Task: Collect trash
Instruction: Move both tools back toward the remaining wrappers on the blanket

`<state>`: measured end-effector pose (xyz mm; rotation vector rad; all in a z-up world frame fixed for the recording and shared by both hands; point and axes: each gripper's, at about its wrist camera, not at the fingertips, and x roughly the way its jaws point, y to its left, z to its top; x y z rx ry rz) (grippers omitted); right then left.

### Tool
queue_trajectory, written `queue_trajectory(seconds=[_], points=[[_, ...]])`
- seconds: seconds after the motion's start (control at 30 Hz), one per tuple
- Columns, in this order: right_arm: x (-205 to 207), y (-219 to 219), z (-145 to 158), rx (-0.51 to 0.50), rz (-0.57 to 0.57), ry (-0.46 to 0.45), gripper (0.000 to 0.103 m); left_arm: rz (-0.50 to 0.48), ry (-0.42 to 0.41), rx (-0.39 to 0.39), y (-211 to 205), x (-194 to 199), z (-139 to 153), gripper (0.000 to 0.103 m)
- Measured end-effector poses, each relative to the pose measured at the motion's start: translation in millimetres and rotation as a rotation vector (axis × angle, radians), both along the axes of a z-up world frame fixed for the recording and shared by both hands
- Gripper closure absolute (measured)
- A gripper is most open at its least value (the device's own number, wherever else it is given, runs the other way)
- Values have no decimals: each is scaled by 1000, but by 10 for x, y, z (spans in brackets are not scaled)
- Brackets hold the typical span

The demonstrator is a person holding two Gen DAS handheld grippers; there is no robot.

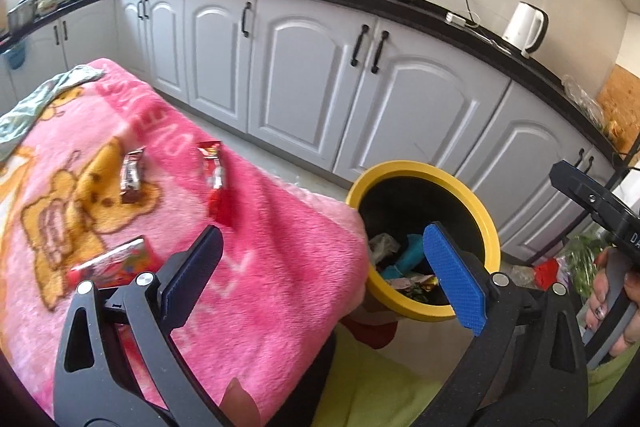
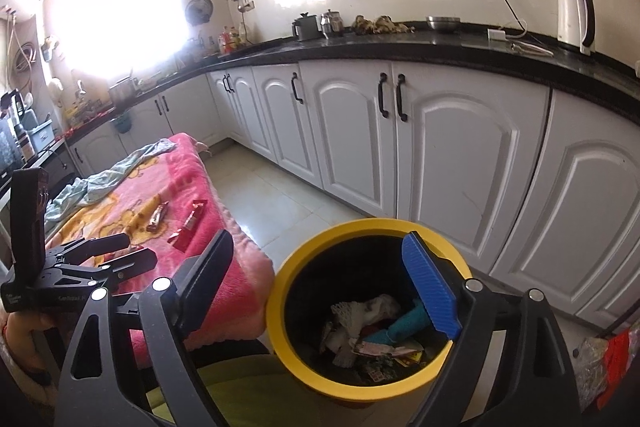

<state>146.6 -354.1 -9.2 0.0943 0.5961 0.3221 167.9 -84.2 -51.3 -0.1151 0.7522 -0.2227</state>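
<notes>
1. Left gripper [image 1: 324,277]: jaws spread wide, nothing between them. It hangs over the edge of the pink blanket [image 1: 256,227], one finger above the cloth, the other in front of the bin's mouth.
2. Right gripper [image 2: 326,285]: jaws wide apart, empty, above the yellow-rimmed bin [image 2: 280,311]. No earlier frame to compare.
3. The bin stands on the floor just beside the blanket edge. Inside: crumpled white paper, a teal item and several printed wrappers on the bottom.
4. Trash on the blanket: a brown wrapper [image 1: 133,175], a red wrapper [image 1: 216,183] beside it, and a colourful flat packet [image 1: 114,263] nearer the left gripper. All three lie apart from each other and untouched.
5. A light blue cloth [image 2: 116,175] lies bunched at the far end of the blanket.
6. Background: white cabinets [image 2: 360,143] under a black tabletop [image 2: 400,49] carrying a white kettle [image 2: 576,17].
7. A hand [image 1: 612,301] holding the right gripper's handle shows at the right edge of the left wrist view.
</notes>
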Motion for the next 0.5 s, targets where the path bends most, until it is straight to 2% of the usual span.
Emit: queue_trajectory(seconds=[0.5], points=[[-127,437,136,-17,95,-16,16,99,-51,-7,516,-199,136,11]])
